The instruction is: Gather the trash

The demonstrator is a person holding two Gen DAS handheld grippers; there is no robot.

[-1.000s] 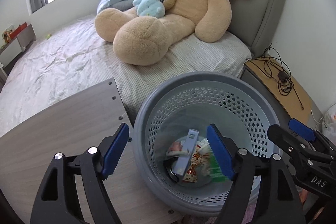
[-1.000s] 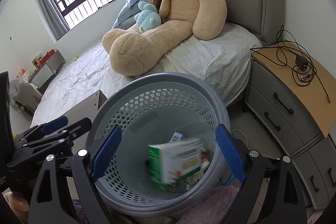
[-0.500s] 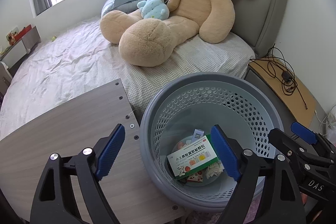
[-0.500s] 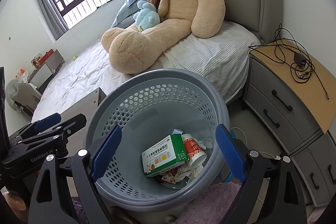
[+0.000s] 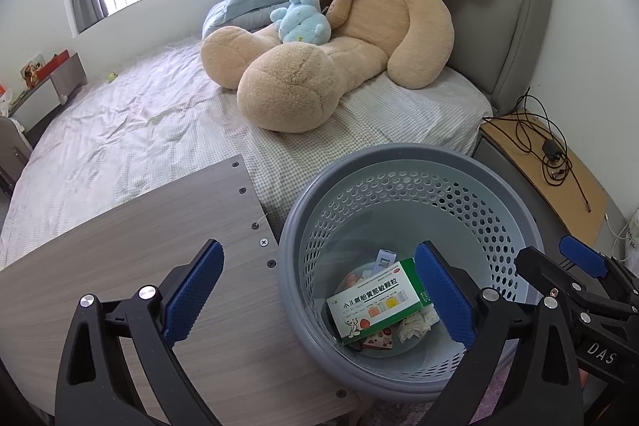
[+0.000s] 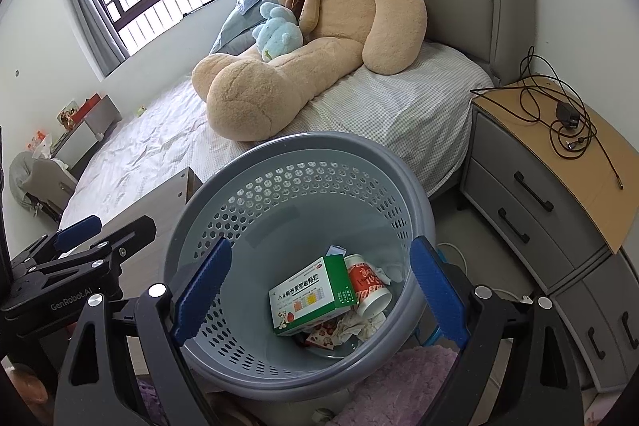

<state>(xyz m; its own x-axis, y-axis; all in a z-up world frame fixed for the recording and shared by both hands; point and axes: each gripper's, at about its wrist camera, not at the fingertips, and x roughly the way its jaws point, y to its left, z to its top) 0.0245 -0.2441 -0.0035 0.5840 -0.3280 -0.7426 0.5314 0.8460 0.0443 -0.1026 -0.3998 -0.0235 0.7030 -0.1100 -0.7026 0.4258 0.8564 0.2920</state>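
both the left tongs (image 5: 317, 292) and the right tongs (image 6: 321, 292) are hanging wide and empty over the bin (image 6: 303, 154). below and between them the medicine box (image 6: 311, 296) is lying on crumpled tissue (image 6: 355, 326), looking light and stiff, likely best pinched across its narrow sides.

Basket (image 6: 417, 210) mouth open — bed (image 6: 399, 106), nightstand (image 6: 559, 194) flanking.

Legible markings: "GenRobot.AI" on the left gripper (image 6: 80, 230) body; "DAS" on the right gripper (image 5: 559, 262) body; green medicine box (image 6: 313, 294) in the bin — Chinese lettering, "小儿氨酚黄那敏颗粒".
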